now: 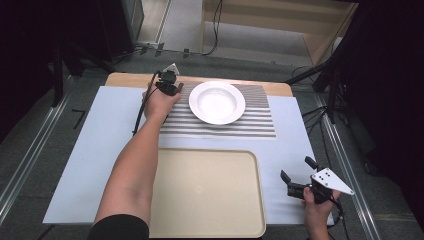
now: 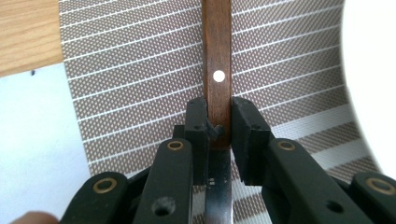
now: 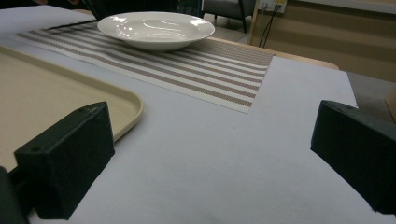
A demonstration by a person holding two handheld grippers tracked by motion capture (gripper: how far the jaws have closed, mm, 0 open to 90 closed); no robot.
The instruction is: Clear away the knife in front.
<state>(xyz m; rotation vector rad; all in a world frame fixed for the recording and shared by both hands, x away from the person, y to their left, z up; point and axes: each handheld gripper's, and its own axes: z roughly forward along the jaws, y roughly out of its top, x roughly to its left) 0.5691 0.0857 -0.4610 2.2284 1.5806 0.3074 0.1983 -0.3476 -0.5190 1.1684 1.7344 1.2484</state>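
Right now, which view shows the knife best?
The left gripper view: the knife runs up the middle of it, its brown wooden handle with a pale rivet clamped between the left tool's jaws, the metal blade below, over the striped mat. In the high view the hand and tool cover it.

A person works at a surface [image 1: 90,165] with a gripper in each hand, seen from above.

The left gripper [image 1: 168,85] reaches to the far left corner of a striped placemat [image 1: 220,127], just beside a white bowl [image 1: 217,102] that sits on the mat; what its fingers hold cannot be made out from here. A cable trails back along the forearm. A bare beige tray [image 1: 205,192] lies near the person, below the mat. The right gripper [image 1: 296,176] rests right of the tray, well apart from the bowl, its fingers [image 1: 285,176] spread wide with nothing between them.
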